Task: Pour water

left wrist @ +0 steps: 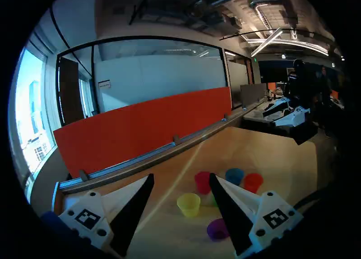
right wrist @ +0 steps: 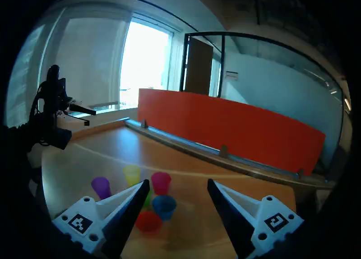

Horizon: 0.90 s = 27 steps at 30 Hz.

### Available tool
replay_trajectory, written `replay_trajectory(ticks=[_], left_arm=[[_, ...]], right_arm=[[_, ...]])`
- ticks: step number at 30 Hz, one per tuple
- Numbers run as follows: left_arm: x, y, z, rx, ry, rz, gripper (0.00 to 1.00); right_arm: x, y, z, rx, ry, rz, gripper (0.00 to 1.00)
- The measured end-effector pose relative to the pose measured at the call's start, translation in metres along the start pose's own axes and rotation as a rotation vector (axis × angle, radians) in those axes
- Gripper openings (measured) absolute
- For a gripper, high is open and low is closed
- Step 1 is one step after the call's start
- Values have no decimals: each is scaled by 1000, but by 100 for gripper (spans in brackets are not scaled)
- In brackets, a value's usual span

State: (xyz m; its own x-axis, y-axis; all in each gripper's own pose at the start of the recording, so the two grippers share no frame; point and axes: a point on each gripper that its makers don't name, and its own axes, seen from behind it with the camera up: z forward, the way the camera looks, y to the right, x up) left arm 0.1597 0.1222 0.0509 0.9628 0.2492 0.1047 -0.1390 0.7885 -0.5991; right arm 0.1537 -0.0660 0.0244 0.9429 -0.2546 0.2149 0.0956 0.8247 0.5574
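My left tool (left wrist: 180, 178) and right tool (right wrist: 178, 182) hang over the worktop (left wrist: 270, 155), fingers apart and empty. The coloured cups (right wrist: 160, 182) stand clustered on it, just beyond the fingertips. Nothing is grasped; I judge the pour not yet begun.

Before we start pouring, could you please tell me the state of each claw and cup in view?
Left claw: open, empty.
Right claw: open, empty.
Yellow cup: upright.
Pink cup: upright.
Blue cup: upright.
Orange cup: upright.
Purple cup: upright.
Green cup: mostly hidden among the others; cannot tell.
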Motion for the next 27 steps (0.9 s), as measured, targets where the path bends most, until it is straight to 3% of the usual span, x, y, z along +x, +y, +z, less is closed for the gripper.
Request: replay_trajectory(ticks=[27], left_arm=[[-47,37,59,-171,-136,46,90]], right_arm=[[-37,-3,37,63,-98,-37,99]])
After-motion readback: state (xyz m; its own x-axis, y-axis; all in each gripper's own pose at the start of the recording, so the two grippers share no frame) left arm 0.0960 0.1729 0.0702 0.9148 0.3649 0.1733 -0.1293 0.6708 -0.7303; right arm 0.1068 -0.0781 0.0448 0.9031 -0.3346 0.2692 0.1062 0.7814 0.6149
